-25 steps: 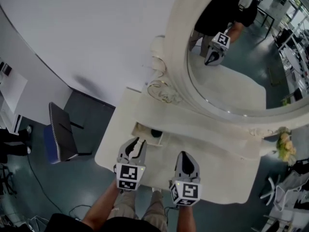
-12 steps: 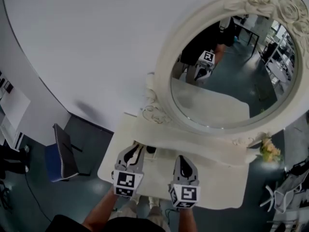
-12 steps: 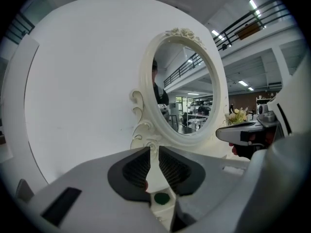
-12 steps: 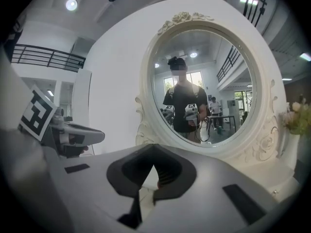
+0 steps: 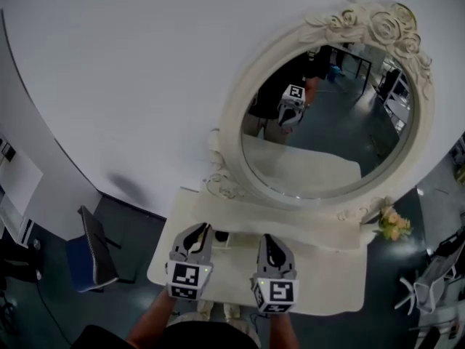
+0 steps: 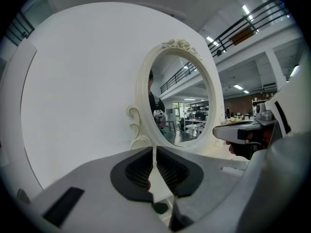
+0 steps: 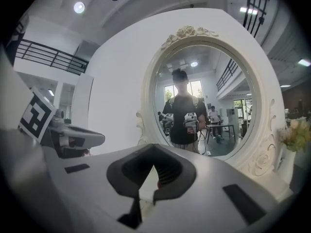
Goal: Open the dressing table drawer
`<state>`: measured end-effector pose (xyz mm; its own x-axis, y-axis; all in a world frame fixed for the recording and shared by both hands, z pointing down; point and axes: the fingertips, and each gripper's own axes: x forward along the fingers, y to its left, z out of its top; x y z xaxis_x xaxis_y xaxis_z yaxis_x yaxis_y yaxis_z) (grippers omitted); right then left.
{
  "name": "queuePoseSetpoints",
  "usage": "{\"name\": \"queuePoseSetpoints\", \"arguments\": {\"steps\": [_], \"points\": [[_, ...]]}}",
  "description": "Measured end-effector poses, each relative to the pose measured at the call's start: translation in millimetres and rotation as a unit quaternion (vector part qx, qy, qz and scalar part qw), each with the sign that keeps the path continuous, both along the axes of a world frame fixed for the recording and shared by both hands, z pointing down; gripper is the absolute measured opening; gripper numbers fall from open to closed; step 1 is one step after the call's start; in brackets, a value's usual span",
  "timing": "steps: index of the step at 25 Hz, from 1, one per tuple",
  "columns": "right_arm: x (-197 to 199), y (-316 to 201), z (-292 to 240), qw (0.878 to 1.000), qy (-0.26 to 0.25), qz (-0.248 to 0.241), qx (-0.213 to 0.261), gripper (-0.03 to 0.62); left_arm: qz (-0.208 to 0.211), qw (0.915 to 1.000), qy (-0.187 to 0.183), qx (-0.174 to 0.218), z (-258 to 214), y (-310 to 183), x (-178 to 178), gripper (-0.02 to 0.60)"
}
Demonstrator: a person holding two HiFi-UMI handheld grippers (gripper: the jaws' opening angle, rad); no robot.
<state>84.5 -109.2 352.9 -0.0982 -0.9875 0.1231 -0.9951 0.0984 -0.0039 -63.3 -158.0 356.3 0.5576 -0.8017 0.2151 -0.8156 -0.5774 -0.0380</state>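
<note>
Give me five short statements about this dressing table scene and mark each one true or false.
1. A small drawer in the dressing table stands pulled out. True.
2. The flowers stand at the table's left end. False: the flowers are at its right end in the head view.
3. The mirror is oval, with carved roses on top of its frame. True.
4. The right gripper is clamped on the drawer's handle. False: the right gripper is held up facing the mirror, and nothing is between its jaws.
5. A chair stands on the floor to the left of the table. True.
</note>
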Motion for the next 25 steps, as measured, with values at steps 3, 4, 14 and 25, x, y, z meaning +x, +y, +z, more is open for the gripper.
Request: {"name": "queuePoseSetpoints", "arguments": {"steps": [3, 4, 14, 25], "points": [[1.3, -1.1, -6.1, 1.000, -0.002, 0.004, 0.008, -0.002, 0.004, 1.0000, 0.001, 0.003, -5.1, 0.0, 0.8, 0.018], [2.2, -1.6, -8.0, 1.000, -0.004, 0.006, 0.010, -0.003, 0.005, 1.0000, 0.001, 0.004, -6.4, -0.1, 0.8, 0.015], [7.6, -11.5, -13.0, 1.000, 0.001, 0.018, 0.014, -0.005, 0.019, 0.9998, 0.002, 0.010, -14.6, -7.4, 7.8, 0.008], [12.6, -17.2, -12.3, 1.000, -0.005, 0.017, 0.017, -0.005, 0.027, 0.9996, 0.000, 0.012, -8.8, -14.0, 14.4, 0.008]]}}
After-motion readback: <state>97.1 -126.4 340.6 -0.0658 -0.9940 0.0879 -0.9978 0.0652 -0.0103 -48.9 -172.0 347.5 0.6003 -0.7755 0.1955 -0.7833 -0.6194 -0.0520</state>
